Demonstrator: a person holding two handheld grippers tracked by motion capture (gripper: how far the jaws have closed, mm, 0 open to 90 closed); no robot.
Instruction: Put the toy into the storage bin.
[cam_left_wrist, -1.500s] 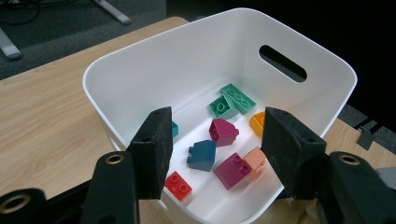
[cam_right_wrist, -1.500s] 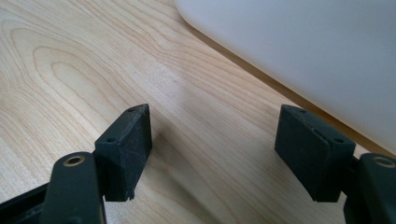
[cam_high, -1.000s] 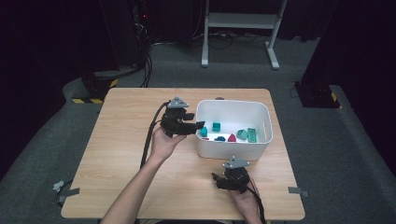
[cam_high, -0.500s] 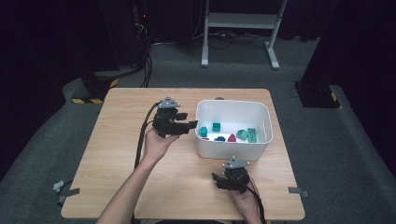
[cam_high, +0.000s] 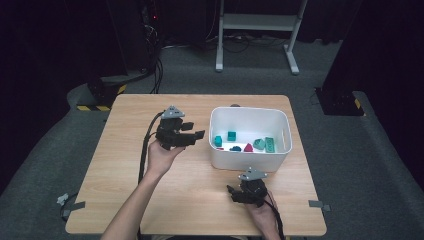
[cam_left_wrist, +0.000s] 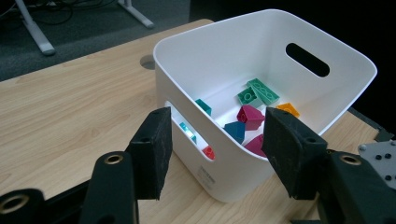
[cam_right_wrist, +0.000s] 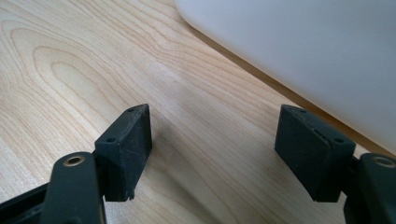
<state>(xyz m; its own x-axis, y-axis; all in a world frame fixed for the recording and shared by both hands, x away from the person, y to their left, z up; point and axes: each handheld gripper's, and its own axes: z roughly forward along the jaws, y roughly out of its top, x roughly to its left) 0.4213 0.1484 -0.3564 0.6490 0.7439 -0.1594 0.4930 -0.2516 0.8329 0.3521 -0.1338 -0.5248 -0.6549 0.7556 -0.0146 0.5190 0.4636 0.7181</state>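
Dark room, pale wooden bench (cam_high: 125, 200). Both the left claw (cam_high: 199, 135) and right claw (cam_high: 231, 191) gape empty. Nearby white bin (cam_left_wrist: 224, 51) looks light, rigid, slick; its handle slot offers likely the surest grip.

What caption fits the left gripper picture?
Open left gripper facing a white bin of toy bricks on a wooden table.

Small label on white bin (cam_left_wrist: 205, 173) front wall, print too small to read. No other legible text.
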